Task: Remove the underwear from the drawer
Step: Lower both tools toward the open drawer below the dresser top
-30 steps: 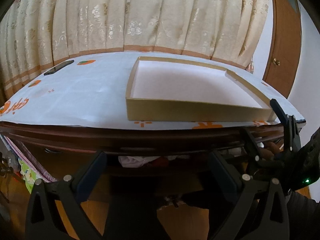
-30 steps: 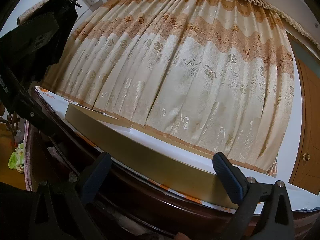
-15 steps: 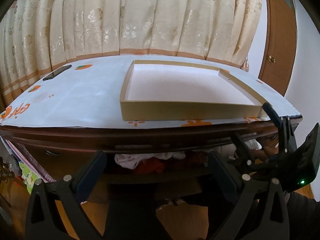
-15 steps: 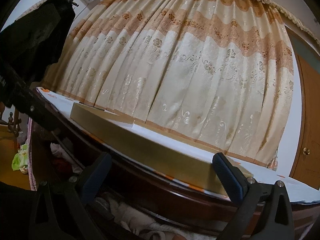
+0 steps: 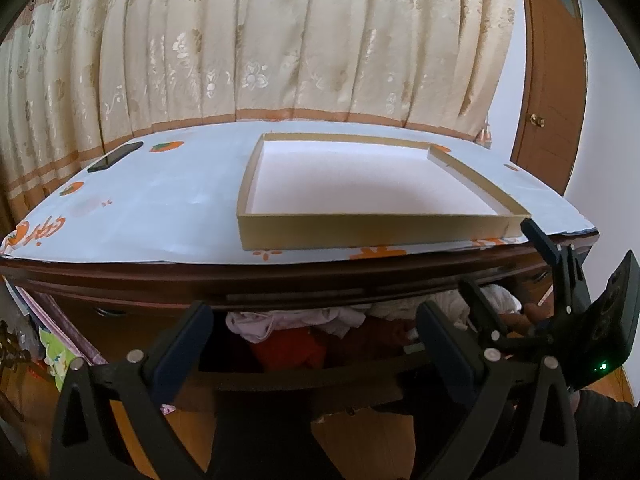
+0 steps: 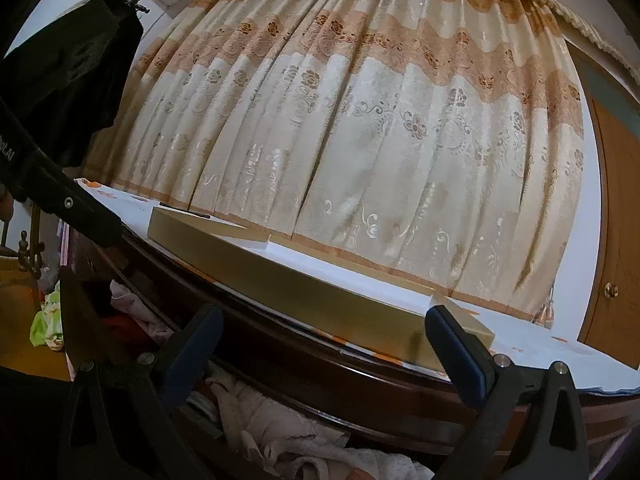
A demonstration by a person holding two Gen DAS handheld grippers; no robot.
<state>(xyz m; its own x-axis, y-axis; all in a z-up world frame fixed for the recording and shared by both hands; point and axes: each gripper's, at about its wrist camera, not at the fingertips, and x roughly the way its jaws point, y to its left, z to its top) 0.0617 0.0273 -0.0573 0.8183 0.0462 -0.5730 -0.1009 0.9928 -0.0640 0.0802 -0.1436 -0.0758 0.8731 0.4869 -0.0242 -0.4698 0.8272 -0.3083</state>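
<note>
Now my left tongs (image 5: 314, 338) and right tongs (image 6: 324, 340) hang spread and empty before the open drawer (image 5: 304, 376), ready to reach in; the underwear (image 5: 280, 322) lies heaped inside under the table (image 5: 168, 208), whose shallow box (image 5: 368, 228) likely awaits it.

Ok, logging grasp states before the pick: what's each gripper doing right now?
Left gripper: open, holding nothing, above the drawer.
Right gripper: open, holding nothing.
</note>
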